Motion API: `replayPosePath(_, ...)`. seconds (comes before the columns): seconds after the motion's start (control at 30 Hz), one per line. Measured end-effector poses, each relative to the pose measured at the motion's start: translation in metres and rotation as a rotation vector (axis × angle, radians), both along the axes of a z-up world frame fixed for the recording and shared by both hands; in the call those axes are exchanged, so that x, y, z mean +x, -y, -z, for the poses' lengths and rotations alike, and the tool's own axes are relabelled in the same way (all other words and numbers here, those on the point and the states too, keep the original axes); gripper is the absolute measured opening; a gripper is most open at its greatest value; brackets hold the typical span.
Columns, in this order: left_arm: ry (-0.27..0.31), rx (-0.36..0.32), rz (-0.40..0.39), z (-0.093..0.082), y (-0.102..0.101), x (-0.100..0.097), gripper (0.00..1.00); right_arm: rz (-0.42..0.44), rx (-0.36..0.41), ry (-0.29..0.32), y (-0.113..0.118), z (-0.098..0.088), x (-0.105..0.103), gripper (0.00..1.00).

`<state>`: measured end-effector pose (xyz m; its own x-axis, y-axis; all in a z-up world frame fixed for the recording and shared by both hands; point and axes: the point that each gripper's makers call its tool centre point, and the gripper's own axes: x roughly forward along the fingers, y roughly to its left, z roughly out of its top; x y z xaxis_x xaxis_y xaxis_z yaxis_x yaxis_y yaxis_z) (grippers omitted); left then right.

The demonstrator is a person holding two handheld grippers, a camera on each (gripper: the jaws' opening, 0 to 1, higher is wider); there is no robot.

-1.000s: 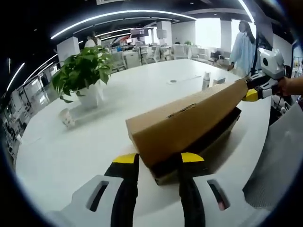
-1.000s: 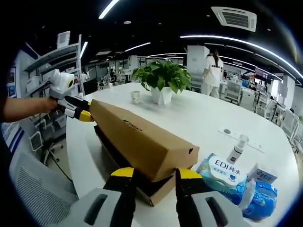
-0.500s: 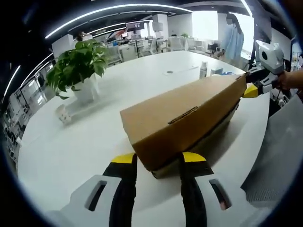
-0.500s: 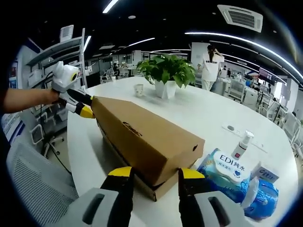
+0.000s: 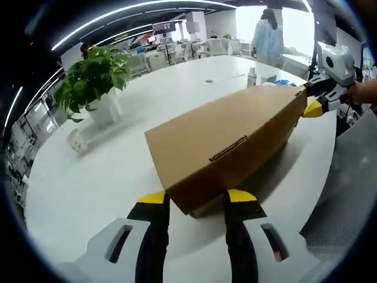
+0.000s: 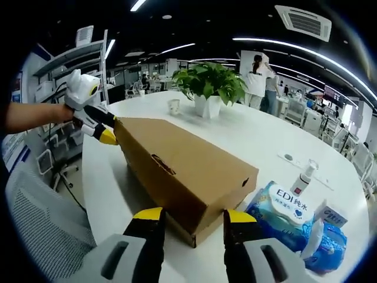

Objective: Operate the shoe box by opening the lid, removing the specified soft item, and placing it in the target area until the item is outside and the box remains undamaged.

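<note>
You have lowered the brown cardboard shoe box lid [image 5: 227, 141] nearly shut over the base on the white table [image 5: 88, 183], with your left gripper [image 5: 195, 199] and right gripper [image 6: 191, 216] spread at either end, so the soft item sits unseen inside at twelve o'clock.

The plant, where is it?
In the left gripper view the plant stands at the upper left on the white table, behind the box, with a small cup just in front of it.
</note>
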<state>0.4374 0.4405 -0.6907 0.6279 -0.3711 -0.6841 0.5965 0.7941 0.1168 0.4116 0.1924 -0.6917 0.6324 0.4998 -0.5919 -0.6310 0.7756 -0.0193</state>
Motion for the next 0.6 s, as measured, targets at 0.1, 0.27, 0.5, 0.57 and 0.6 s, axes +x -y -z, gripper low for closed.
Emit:
replayPosePath(0.1,0.0,0.017,0.006,0.002,0.0,0.0,0.36,-0.001,-0.006,0.001,0.0,0.002,0.0,0.37)
replayPosePath(0.27,-0.004,0.032,0.01,0.007,0.001,-0.001,0.37,-0.007,-0.022,0.003,0.0,0.006,0.0,0.38)
replayPosePath(0.5,-0.014,0.034,0.004,0.013,0.002,-0.001,0.37,-0.016,-0.055,0.008,0.0,0.013,0.001,0.38)
replayPosePath(0.57,-0.014,0.036,0.004,0.014,0.002,-0.001,0.38,-0.017,-0.06,0.01,0.0,0.014,0.001,0.38)
replayPosePath(0.6,-0.015,0.038,0.005,0.015,0.002,-0.001,0.38,-0.018,-0.064,0.009,0.0,0.015,0.001,0.38)
